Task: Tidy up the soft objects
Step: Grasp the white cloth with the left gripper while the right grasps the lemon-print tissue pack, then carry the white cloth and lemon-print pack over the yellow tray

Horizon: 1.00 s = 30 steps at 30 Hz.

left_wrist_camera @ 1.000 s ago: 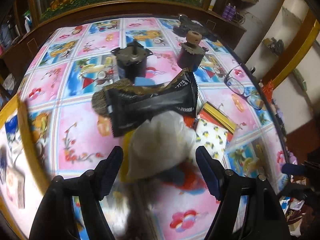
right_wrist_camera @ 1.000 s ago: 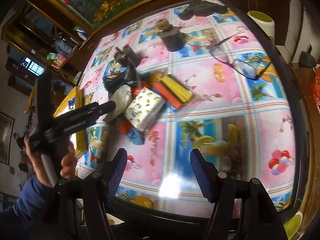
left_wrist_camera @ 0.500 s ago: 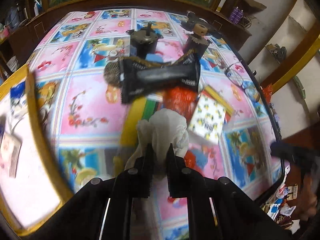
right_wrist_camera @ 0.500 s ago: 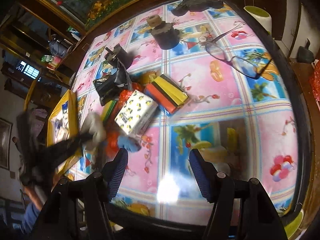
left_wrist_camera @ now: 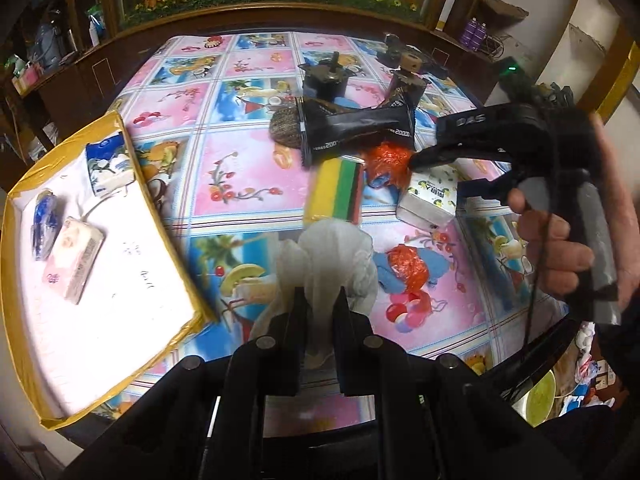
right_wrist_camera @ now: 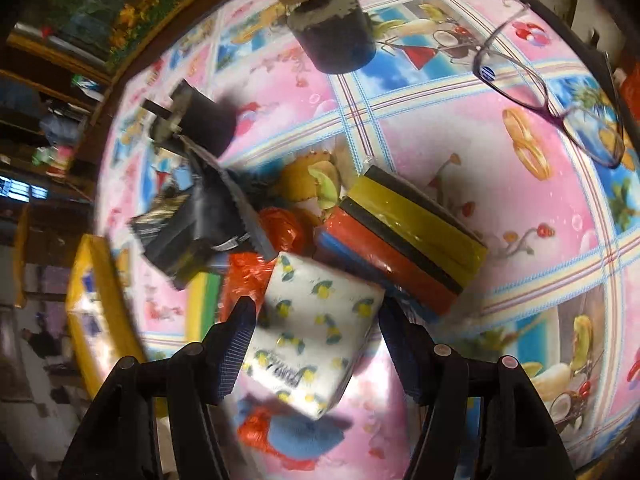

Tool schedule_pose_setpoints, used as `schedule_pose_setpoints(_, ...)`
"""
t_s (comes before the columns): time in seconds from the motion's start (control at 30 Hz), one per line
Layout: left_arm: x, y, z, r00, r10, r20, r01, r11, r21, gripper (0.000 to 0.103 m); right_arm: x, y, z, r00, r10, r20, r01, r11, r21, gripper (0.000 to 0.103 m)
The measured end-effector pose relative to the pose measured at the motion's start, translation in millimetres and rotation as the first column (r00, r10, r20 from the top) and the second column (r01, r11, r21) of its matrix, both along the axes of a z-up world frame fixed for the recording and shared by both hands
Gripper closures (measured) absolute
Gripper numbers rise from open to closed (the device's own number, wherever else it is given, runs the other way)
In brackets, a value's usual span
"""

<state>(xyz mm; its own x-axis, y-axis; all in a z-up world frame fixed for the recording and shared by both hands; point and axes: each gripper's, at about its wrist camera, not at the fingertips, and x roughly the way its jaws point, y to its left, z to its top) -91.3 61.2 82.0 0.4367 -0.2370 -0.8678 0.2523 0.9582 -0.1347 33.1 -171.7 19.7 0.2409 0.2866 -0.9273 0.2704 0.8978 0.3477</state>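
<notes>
My left gripper (left_wrist_camera: 320, 304) is shut on a crumpled white cloth (left_wrist_camera: 328, 252), held just above the flowered tablecloth near the corner of the yellow-rimmed box (left_wrist_camera: 160, 208). A pile of soft things lies beyond it: a striped sponge pack (left_wrist_camera: 336, 192), a black packet (left_wrist_camera: 356, 128), an orange plastic wad (left_wrist_camera: 390, 160) and a lemon-print tissue pack (left_wrist_camera: 430, 200). My right gripper (right_wrist_camera: 316, 312) stands open, pointing steeply down, with the lemon-print tissue pack (right_wrist_camera: 316, 340) between its fingers. In the left wrist view the right gripper (left_wrist_camera: 452, 172) reaches in from the right, held by a hand.
The box holds a blue-and-white tissue pack (left_wrist_camera: 108, 164), a pink pack (left_wrist_camera: 74, 260) and a small blue packet (left_wrist_camera: 42, 224). Two dark cylinders (right_wrist_camera: 336, 36) (right_wrist_camera: 200, 124) and eyeglasses (right_wrist_camera: 548, 92) lie farther back. A blue and orange bundle (left_wrist_camera: 412, 268) sits by the cloth.
My left gripper shut on the white cloth and drew it back out of the pile toward the box. My right gripper came down over the lemon-print tissue pack, still open.
</notes>
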Motion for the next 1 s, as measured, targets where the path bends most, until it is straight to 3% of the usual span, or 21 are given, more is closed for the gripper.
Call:
schedule_pose_setpoints(0.07, 1, 3, 0, 1.000, 0.004, -0.002, -0.004, 1.000, -0.006, 0.091, 0, 6, 3, 0.999, 0.036, -0.018, -0.037, 0.998, -0.046, 0.046)
schedule_pose_setpoints(0.13, 2, 5, 1, 1.000, 0.006, 0.002, -0.006, 1.000, -0.007, 0.091, -4, 7, 13, 0.998, 0.058, -0.013, -0.059, 0.995, -0.085, 0.065)
schedule_pose_setpoints(0.23, 5, 6, 2, 1.000, 0.003, 0.006, -0.003, 1.000, -0.017, 0.091, -15, -4, 22, 0.997, 0.073, -0.004, -0.073, 0.996, -0.047, 0.074)
schedule_pose_setpoints(0.37, 9, 0, 3, 1.000, -0.015, 0.009, 0.015, 0.999, -0.030, 0.091, -41, -24, 31, 0.998, 0.064, 0.026, -0.065, 0.998, 0.016, 0.076)
schedule_pose_setpoints(0.53, 13, -15, 1, 0.999, -0.049, 0.008, 0.049, 0.998, -0.044, 0.091, -72, -38, 41, 0.995, 0.065, 0.075, -0.067, 0.997, 0.025, 0.077)
schedule_pose_setpoints(1.0, 20, -67, 12, 0.984, -0.175, 0.035, 0.177, 0.982, -0.065, 0.091, -112, -66, 78, 0.977, 0.068, 0.204, -0.078, 0.996, 0.041, 0.077)
